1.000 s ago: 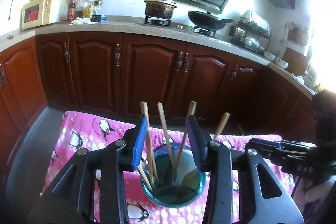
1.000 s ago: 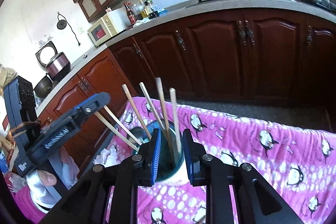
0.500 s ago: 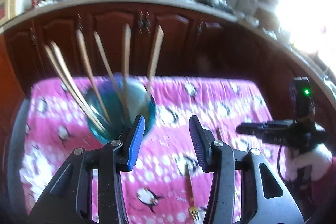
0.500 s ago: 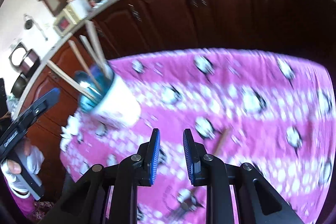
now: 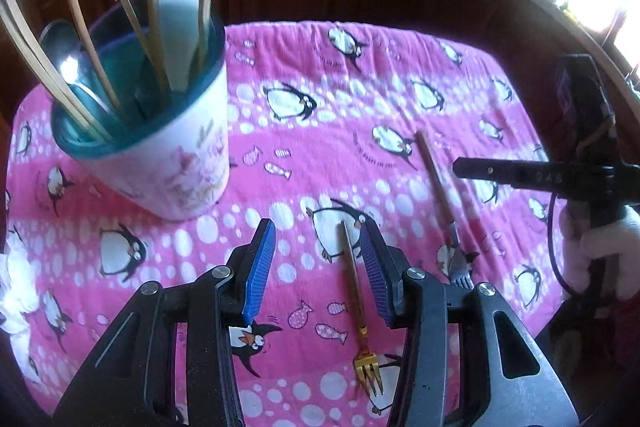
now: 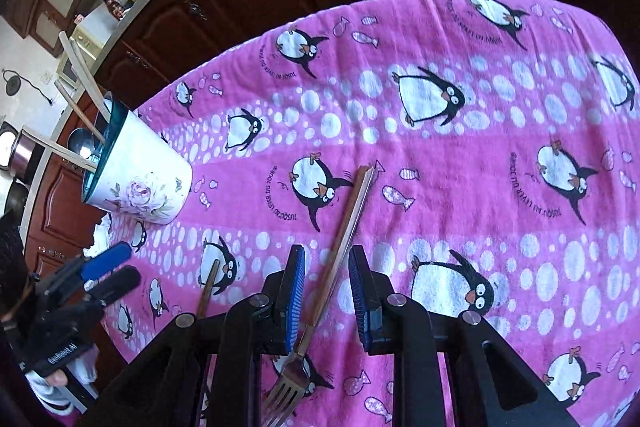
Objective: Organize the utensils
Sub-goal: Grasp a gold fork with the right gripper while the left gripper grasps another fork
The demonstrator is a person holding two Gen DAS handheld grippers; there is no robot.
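Two forks left to collect, each framed by a pair of jaws

The desk, draped in a pink penguin cloth (image 5: 360,75), carries a floral utensil holder (image 5: 168,163) at its left, already stocked with chopsticks (image 5: 80,27) and spoons; the left gripper (image 5: 318,251) has its jaws wide apart astride the gold fork (image 5: 356,303), not touching it; the right gripper (image 6: 326,287) has its jaws narrowly parted around the handle of the silver fork (image 6: 340,251), no contact evident; both forks still lie flat on the cloth, well apart from the holder
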